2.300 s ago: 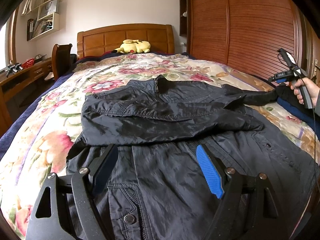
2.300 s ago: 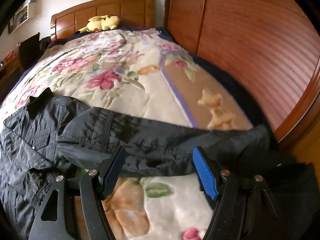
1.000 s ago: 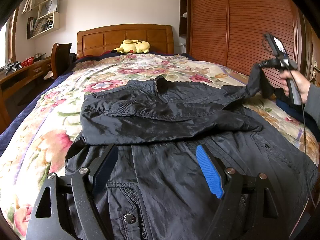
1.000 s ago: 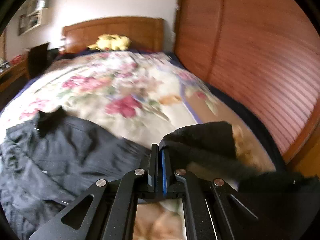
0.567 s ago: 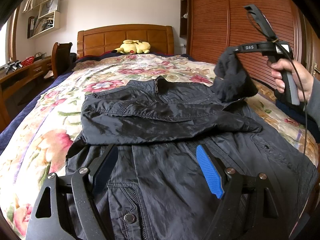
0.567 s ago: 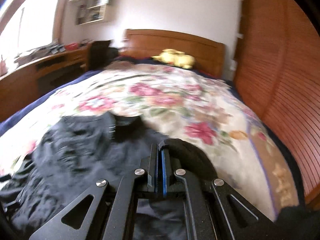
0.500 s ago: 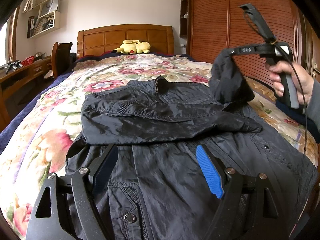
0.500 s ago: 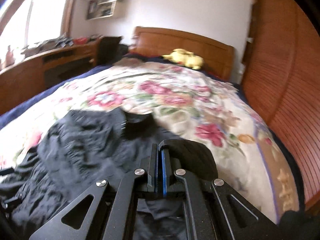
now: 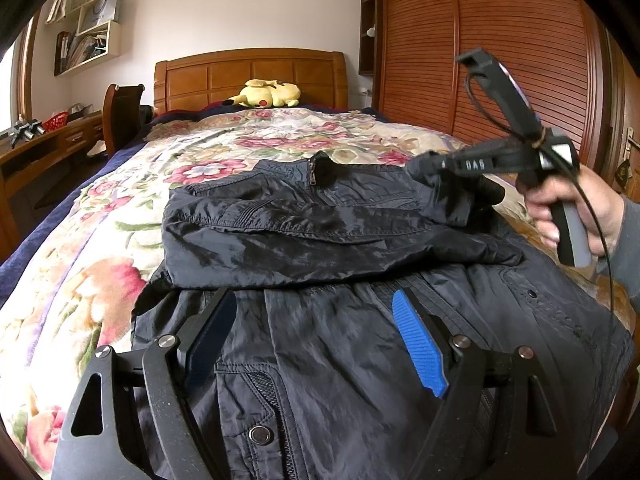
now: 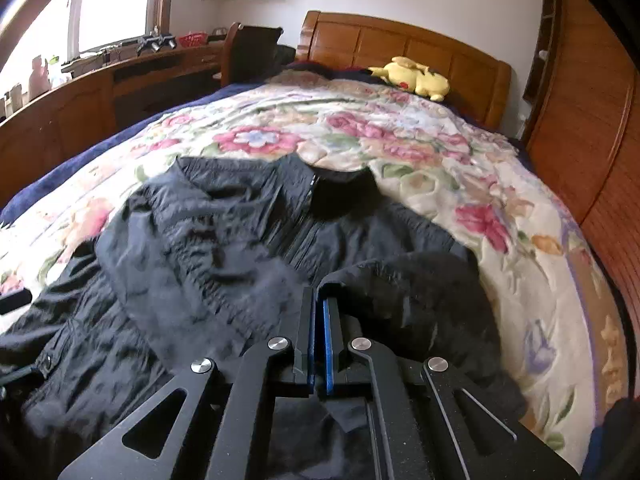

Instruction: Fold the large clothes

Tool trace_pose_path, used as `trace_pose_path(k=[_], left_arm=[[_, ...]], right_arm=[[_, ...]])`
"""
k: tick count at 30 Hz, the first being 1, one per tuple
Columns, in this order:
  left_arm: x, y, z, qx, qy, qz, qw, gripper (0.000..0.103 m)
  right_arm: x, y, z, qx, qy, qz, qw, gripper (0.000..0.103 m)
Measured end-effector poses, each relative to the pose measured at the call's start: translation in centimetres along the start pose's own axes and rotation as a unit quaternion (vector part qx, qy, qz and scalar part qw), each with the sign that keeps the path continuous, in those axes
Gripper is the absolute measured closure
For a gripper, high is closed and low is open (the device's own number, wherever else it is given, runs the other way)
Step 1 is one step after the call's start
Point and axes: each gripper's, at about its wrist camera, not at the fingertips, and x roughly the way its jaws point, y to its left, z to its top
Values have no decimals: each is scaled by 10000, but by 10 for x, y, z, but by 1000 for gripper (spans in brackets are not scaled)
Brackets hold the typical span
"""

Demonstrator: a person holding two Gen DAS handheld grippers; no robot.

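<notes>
A black jacket (image 9: pixel 320 320) lies front-up on the flowered bedspread (image 9: pixel 120 240), collar toward the headboard. One sleeve (image 9: pixel 300 232) lies folded across the chest. My left gripper (image 9: pixel 316 332) is open and empty, low over the jacket's lower front. My right gripper (image 9: pixel 420 166) is shut on the other sleeve's cuff (image 9: pixel 456 196) and holds it just above the jacket's right shoulder. In the right wrist view the gripper (image 10: pixel 319 300) pinches the cuff (image 10: pixel 400 292) over the jacket body (image 10: pixel 200 248).
A yellow plush toy (image 9: pixel 264 94) lies by the wooden headboard (image 9: pixel 248 68). A wooden wardrobe (image 9: pixel 500 40) runs along the right of the bed. A desk (image 9: pixel 44 140) and chair (image 9: pixel 120 108) stand to the left.
My right gripper shut on the outstretched sleeve's cuff, lifted it from the right side of the bed and carried it leftward and down over the jacket's shoulder. My left gripper stayed still.
</notes>
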Motion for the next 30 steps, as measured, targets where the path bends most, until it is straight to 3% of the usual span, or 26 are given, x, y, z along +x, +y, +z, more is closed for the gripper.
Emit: trace_pose_path(k=[5, 8, 10, 11, 17, 30], left_arm=[[0, 0, -1, 8, 0, 5, 10000, 22], [-1, -1, -1, 48, -5, 19, 10000, 22], [-2, -2, -1, 67, -7, 21, 10000, 22], [-2, -2, -1, 68, -3, 21, 10000, 22], [-3, -2, -1, 32, -20, 21, 10000, 22], [-4, 0, -2, 21, -28, 29, 10000, 22]], right_arm=[[-5, 1, -9, 83, 408, 43, 9991, 95], [-23, 4, -3, -107, 356, -72, 9993, 76], [-41, 4, 4, -161, 182, -151, 9996, 52], [-51, 2, 9, -154, 57, -142, 9998, 49], [-77, -16, 20, -49, -250, -474, 9986, 45], [-16, -85, -11, 1159, 261, -1162, 9861, 38]])
